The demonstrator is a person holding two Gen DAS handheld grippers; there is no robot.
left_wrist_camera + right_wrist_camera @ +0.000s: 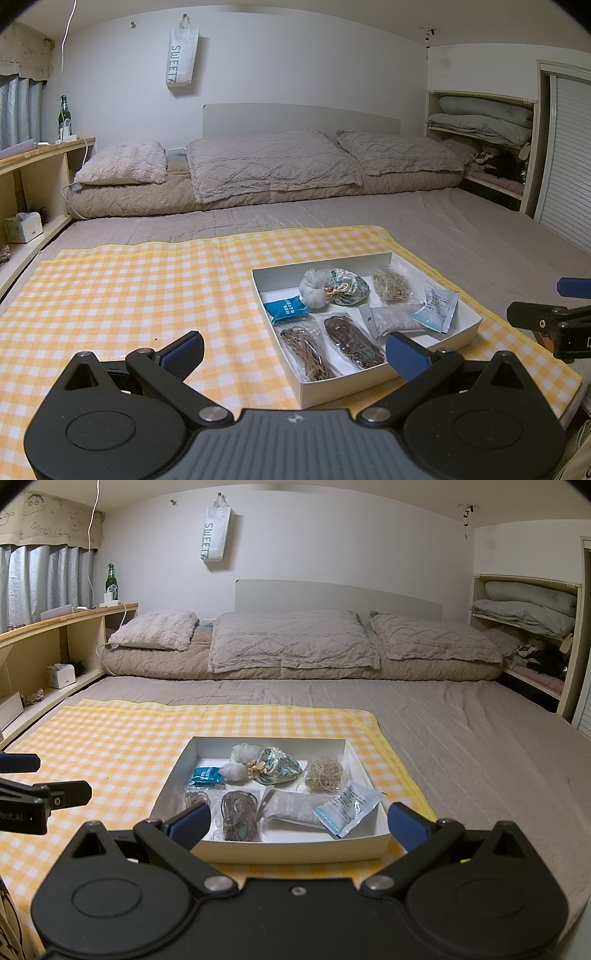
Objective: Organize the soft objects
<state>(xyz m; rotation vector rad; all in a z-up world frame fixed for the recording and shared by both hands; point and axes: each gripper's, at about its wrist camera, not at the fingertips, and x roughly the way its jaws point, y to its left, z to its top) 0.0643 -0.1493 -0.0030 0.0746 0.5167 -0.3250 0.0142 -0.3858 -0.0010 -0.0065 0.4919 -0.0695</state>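
Note:
A shallow white box point(468, 325) point(364, 840) sits on a yellow checked cloth point(129, 295) point(122, 738) on the bed. Inside lie a white mesh pouch point(314, 291) point(236, 768), a teal patterned pouch point(349, 286) point(277, 764), a blue sachet point(288, 310) point(205, 775), a bag of tan rubber bands point(393, 286) point(325, 773), two bags of brown bands point(349, 339) point(238, 814), a grey packet point(388, 319) point(291, 806) and a clear blue-edged packet point(436, 306) point(349, 806). My left gripper point(295, 352) is open just short of the box's near left corner. My right gripper point(297, 821) is open, straddling the box's near edge, empty.
Pillows point(273, 166) point(291, 642) and a folded quilt line the head of the bed. A wooden shelf point(37, 173) point(55, 642) with a green bottle point(64, 110) runs along the left. Bedding is stacked in an alcove point(484, 122) at the right.

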